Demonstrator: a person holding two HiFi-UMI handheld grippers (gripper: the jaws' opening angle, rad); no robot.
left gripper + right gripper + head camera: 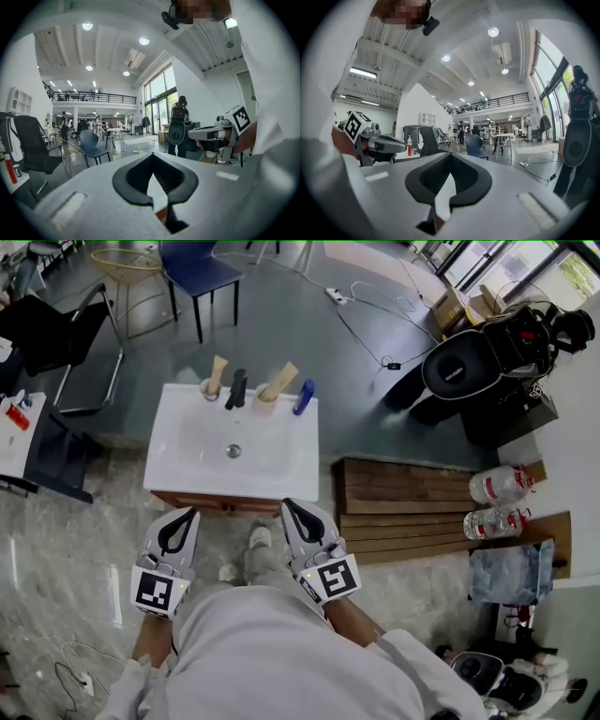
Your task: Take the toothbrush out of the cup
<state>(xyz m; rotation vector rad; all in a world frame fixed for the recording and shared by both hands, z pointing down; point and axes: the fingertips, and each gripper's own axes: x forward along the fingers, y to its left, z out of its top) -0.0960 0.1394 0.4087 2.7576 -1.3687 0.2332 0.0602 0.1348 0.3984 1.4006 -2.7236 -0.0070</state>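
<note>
The white counter (187,460) with its basin lies at 12 o'clock from the person. The left tongs (192,515) and right tongs (287,506) hover at its 6 o'clock edge, each pressed together on nothing. Along the 12 o'clock rim stand a white cup (208,390) and a pinkish cup (266,403). A pale toothbrush (279,381) leans in the pinkish one, well apart from both tongs.
</note>
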